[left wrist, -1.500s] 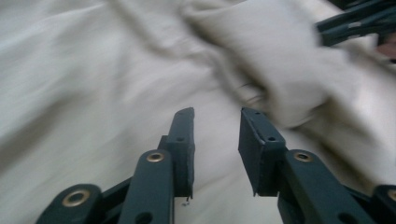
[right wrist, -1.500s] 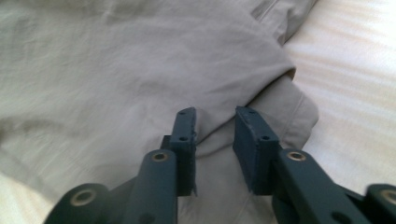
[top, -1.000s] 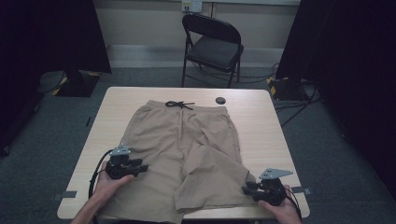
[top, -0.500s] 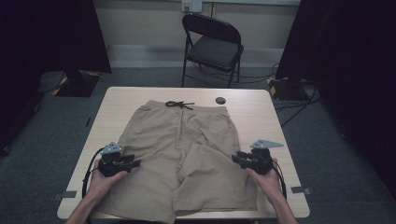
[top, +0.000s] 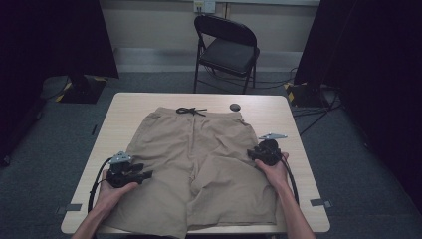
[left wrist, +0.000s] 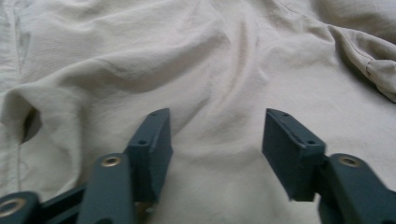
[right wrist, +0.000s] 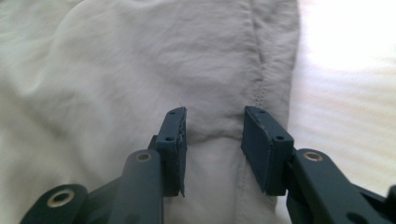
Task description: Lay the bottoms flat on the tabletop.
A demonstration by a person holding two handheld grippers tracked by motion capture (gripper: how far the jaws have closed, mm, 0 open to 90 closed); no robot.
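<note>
Khaki shorts (top: pixel 199 154) lie flat on the table, waistband and black drawstring (top: pixel 189 111) at the far side. My left gripper (top: pixel 146 175) rests on the left leg's outer edge, pointing right. In the left gripper view its jaws (left wrist: pixel 215 116) have just been opening and stand apart over wrinkled cloth (left wrist: pixel 224 70), pinching nothing. My right gripper (top: pixel 252 154) sits at the shorts' right side seam, pointing left. Its jaws (right wrist: pixel 214 114) have also just been opening, and they straddle the seam (right wrist: pixel 259 79) without pressing it.
The wooden table (top: pixel 293 124) has bare strips left and right of the shorts. A small black round object (top: pixel 235 107) lies near the far edge, by the waistband. A black folding chair (top: pixel 226 50) stands behind the table. Cables trail from both grippers toward the front edge.
My right gripper has moved from the right leg's hem near the front edge up along the right side to the hip. The right leg now lies flat. The left gripper stayed put.
</note>
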